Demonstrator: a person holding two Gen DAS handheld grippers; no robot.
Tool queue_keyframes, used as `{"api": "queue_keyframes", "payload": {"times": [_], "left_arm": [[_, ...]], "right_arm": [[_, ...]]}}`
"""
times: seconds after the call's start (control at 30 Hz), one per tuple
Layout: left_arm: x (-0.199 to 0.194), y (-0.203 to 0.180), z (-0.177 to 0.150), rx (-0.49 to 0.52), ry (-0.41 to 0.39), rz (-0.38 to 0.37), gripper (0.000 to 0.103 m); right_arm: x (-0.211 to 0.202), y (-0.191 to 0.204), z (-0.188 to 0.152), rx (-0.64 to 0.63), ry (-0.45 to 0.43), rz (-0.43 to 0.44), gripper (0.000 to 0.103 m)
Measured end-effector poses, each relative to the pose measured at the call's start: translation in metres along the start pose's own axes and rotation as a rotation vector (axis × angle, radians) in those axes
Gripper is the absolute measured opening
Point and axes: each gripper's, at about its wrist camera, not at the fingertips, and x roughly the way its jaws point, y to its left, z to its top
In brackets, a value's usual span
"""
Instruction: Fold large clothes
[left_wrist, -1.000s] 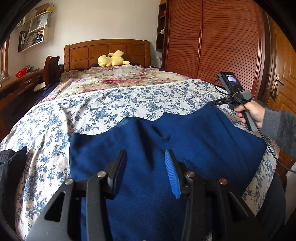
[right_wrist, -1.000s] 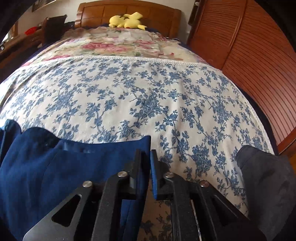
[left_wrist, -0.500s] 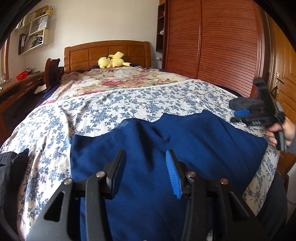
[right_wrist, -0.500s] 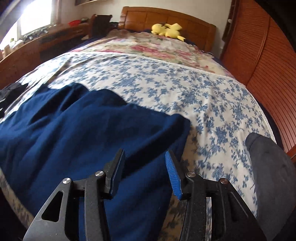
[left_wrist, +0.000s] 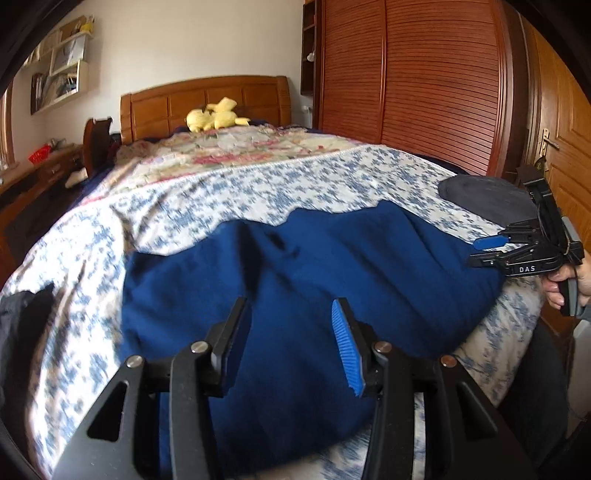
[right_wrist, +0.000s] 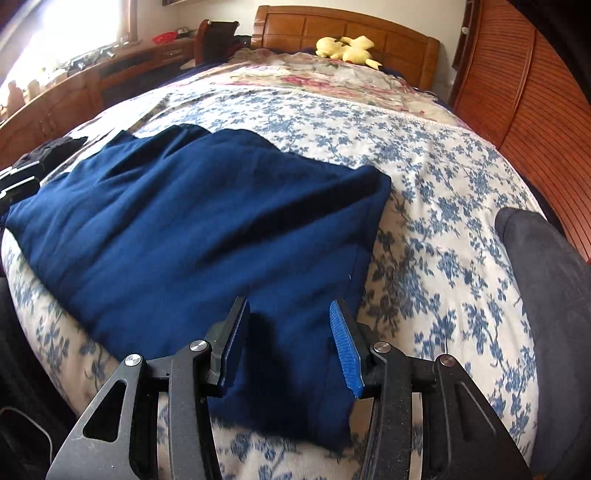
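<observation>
A: What is nearest in each view?

B: At bottom centre of each view, the left claw and right claw both stand apart over cloth, gripping nothing. The right claw's jaws have just been opening.

A: Where is the garment?

B: The dark blue garment lies spread on the floral bedspread, left of centre. Farther off, a grey cushion sits at right, and a yellow plush toy by the wooden headboard at top.

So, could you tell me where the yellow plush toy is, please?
The yellow plush toy lies at the bed's far end against the wooden headboard, top centre in both wrist views.
</observation>
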Motion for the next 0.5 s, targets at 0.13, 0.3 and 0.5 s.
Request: {"api": "queue_keyframes", "payload": {"times": [0.13,0.3,0.5], "left_arm": [[-0.005,-0.008,-0.011,-0.008,0.041,0.014,0.044],[-0.013,-0.003,-0.023,-0.043,0.096,0.036,0.045],[-0.026,0.010,-0.036,-0.057,0.141,0.110,0.046]], "right_arm": [[-0.001,-0.003,-0.012,-0.008,0.020,0.018,0.046],[0.011,-0.001,-0.030,-0.027,0.036,0.024,0.046],[0.001,0.000,-0.027,-0.020,-0.012,-0.009,0.046]]}}
